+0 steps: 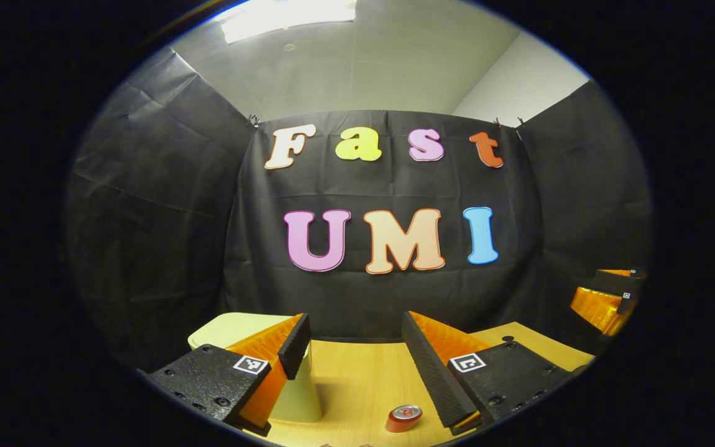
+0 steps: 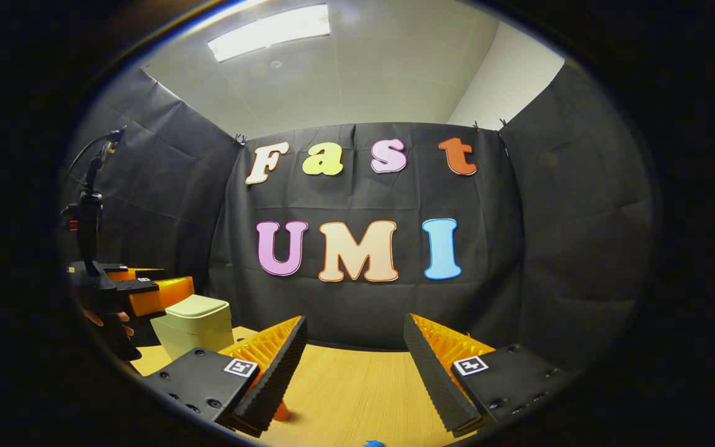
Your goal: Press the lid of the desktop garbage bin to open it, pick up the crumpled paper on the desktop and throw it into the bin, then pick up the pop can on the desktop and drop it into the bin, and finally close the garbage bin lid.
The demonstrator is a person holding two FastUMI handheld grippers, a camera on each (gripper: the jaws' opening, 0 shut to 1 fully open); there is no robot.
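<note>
Both grippers hover above the desk (image 1: 357, 379), jaws spread and empty. The closed bin (image 2: 195, 324) sits at the desk's far left, the left gripper (image 1: 357, 357) just beside it; the can (image 1: 403, 418) lies nearby. Best next: press squarely down on the lid's centre.

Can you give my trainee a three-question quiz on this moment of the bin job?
1. True or false: the garbage bin has its lid down.
2. How does the pop can sit on the table? A upright, B on its side, C held in a gripper.
3. Fill in: the left gripper has its jaws ____.

Key: 1 true. 2 B. 3 open, as has the right gripper.
</note>
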